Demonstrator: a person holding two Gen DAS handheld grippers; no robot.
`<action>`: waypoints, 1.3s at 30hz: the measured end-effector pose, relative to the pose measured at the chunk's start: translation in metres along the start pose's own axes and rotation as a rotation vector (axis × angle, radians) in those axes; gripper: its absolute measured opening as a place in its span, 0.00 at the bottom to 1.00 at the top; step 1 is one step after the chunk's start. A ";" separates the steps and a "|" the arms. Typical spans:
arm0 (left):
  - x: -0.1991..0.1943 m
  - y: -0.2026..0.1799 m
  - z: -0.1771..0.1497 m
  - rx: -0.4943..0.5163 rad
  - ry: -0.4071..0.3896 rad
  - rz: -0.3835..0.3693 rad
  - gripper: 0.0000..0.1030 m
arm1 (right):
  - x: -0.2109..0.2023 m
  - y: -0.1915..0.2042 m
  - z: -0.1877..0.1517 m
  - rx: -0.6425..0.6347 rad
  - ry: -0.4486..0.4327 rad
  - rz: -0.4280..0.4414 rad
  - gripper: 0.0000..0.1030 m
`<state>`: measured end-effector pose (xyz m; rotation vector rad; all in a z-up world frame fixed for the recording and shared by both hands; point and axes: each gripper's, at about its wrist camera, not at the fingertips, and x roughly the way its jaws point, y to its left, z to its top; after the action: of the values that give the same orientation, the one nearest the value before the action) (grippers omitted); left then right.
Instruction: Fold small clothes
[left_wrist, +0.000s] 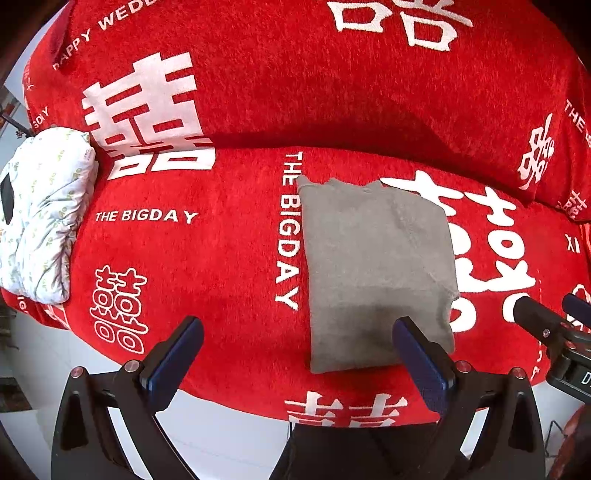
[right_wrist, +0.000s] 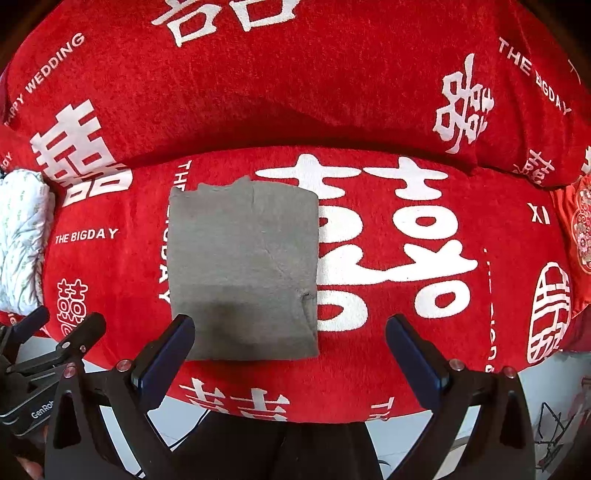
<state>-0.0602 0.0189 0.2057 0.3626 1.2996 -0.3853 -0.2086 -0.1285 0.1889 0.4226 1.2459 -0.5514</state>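
Observation:
A grey garment (left_wrist: 376, 266) lies folded into a flat rectangle on the red sofa seat (left_wrist: 207, 258). It also shows in the right wrist view (right_wrist: 243, 273). My left gripper (left_wrist: 297, 328) is open and empty, held just above the seat's front edge, its right finger over the garment's near edge. My right gripper (right_wrist: 290, 328) is open and empty, its left finger over the garment's near left corner. Each gripper shows at the side of the other's view, the right one (left_wrist: 546, 314) and the left one (right_wrist: 62, 325).
A red cover with white characters and lettering drapes the sofa seat and backrest (right_wrist: 295, 92). A white patterned padded bundle (left_wrist: 40, 214) lies on the seat's left end. A red patterned cushion (right_wrist: 580, 229) sits at the right end. Pale floor (left_wrist: 229, 439) lies below the front edge.

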 end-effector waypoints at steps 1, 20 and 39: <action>0.001 -0.001 0.000 0.000 0.003 0.001 0.99 | 0.000 0.000 0.001 -0.002 0.001 -0.001 1.00; 0.003 -0.005 0.002 0.012 0.019 -0.008 0.99 | 0.000 0.001 0.005 -0.010 0.005 -0.018 1.00; 0.006 -0.006 0.005 0.023 0.025 -0.013 0.99 | 0.003 -0.001 0.007 -0.004 0.010 -0.020 1.00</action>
<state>-0.0571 0.0105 0.2005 0.3791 1.3235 -0.4078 -0.2027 -0.1341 0.1878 0.4097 1.2619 -0.5644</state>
